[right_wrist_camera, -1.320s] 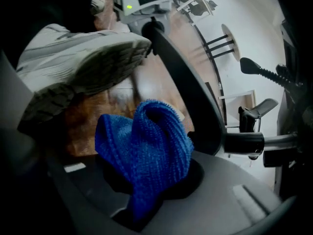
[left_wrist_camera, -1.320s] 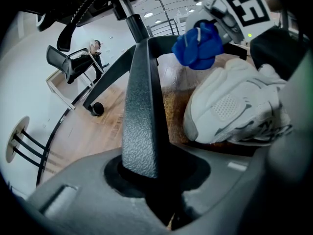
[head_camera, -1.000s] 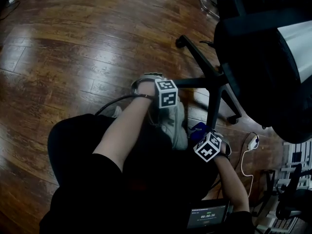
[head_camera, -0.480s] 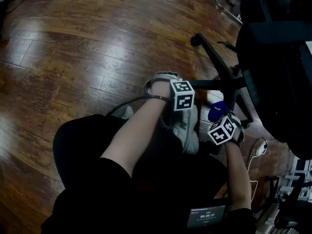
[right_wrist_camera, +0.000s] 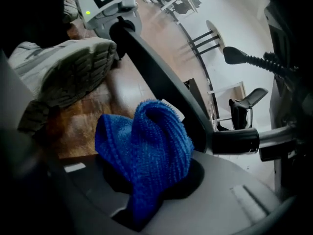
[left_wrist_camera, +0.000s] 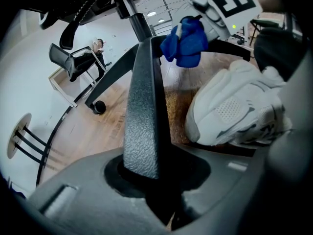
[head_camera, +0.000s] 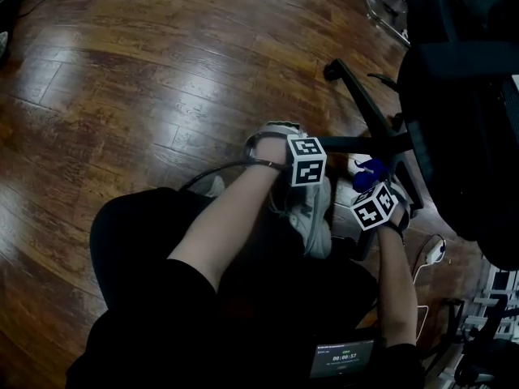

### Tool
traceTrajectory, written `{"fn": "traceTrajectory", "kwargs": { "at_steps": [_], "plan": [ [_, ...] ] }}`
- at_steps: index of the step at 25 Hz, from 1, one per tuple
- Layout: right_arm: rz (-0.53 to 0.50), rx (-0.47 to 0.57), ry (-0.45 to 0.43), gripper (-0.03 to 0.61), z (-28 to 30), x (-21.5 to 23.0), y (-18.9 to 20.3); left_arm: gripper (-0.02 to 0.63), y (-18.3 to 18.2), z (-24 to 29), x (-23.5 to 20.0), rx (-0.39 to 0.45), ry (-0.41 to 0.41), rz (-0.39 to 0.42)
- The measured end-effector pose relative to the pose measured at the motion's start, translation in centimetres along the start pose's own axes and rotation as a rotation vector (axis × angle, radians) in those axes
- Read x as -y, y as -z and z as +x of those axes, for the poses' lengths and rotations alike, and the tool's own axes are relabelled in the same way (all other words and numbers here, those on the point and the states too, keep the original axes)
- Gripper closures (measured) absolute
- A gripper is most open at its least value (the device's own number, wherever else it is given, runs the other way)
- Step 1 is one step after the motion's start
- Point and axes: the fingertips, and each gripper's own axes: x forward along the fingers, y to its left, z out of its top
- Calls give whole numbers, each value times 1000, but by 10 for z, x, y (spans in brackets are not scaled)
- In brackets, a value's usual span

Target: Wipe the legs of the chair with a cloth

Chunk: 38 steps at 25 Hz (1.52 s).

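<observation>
The black office chair [head_camera: 462, 112] stands at the right in the head view, its star base spreading over the wooden floor. My left gripper [left_wrist_camera: 151, 180] is shut on one textured black leg [left_wrist_camera: 142, 106], which runs away from the jaws toward the hub. My right gripper [right_wrist_camera: 146, 190] is shut on a bunched blue cloth [right_wrist_camera: 144, 148]. The cloth [head_camera: 369, 171] sits beside that same leg [right_wrist_camera: 161, 87], close to the hub; I cannot tell whether it touches. In the left gripper view the cloth [left_wrist_camera: 186, 40] hangs beside the leg's far end.
A white sneaker [head_camera: 312, 209] on the person's foot rests between the two grippers. A computer mouse [head_camera: 434, 250] with its cable lies on the floor at the right. A small screen [head_camera: 345, 359] shows at the bottom. More chair bases [head_camera: 486, 339] crowd the lower right corner.
My right gripper has carried the blue cloth away from the person and up toward the chair's hub. The left gripper has kept its hold on the leg.
</observation>
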Motion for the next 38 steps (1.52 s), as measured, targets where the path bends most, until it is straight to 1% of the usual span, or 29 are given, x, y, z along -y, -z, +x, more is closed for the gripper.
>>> {"fn": "traceTrajectory", "kwargs": {
  "at_steps": [4, 7, 9, 11, 15, 17, 20, 26, 29, 31, 34, 36, 38],
  "plan": [
    [-40, 22, -102, 502, -29, -63, 24, 494, 1, 0, 0, 0, -3, -1],
    [-35, 47, -171, 502, -54, -108, 43, 494, 3, 0, 2, -3, -6, -11],
    [-47, 51, -189, 502, -61, -124, 51, 494, 3, 0, 2, 0, -10, -15],
    [-52, 51, -189, 502, -62, -128, 53, 494, 3, 0, 1, 2, -12, -18],
    [-21, 46, -186, 502, -57, -118, 51, 493, 2, 0, 1, -1, -8, -21],
    [-14, 48, -161, 502, -49, -105, 45, 494, 2, 0, 1, -1, -6, -17],
    [-2, 48, -113, 502, -32, -71, 31, 494, 1, -1, 0, -2, -5, -15],
    [63, 52, 16, 502, 6, 15, -2, 494, -1, 1, -1, -3, 2, -11],
    [77, 50, 35, 500, 15, 40, -14, 494, -1, 0, -1, -1, 1, -8],
    [69, 47, 41, 500, 17, 45, -17, 494, -2, 0, -2, 2, 0, -5],
    [43, 53, 48, 500, 14, 37, -15, 494, -1, 0, -2, 2, -1, -4],
    [26, 51, 32, 500, 7, 20, -9, 494, -1, 0, -1, 5, -2, -1],
    [-10, 42, 5, 500, -3, -7, -2, 494, 2, 0, 0, 6, -3, 3]
  ]
}}
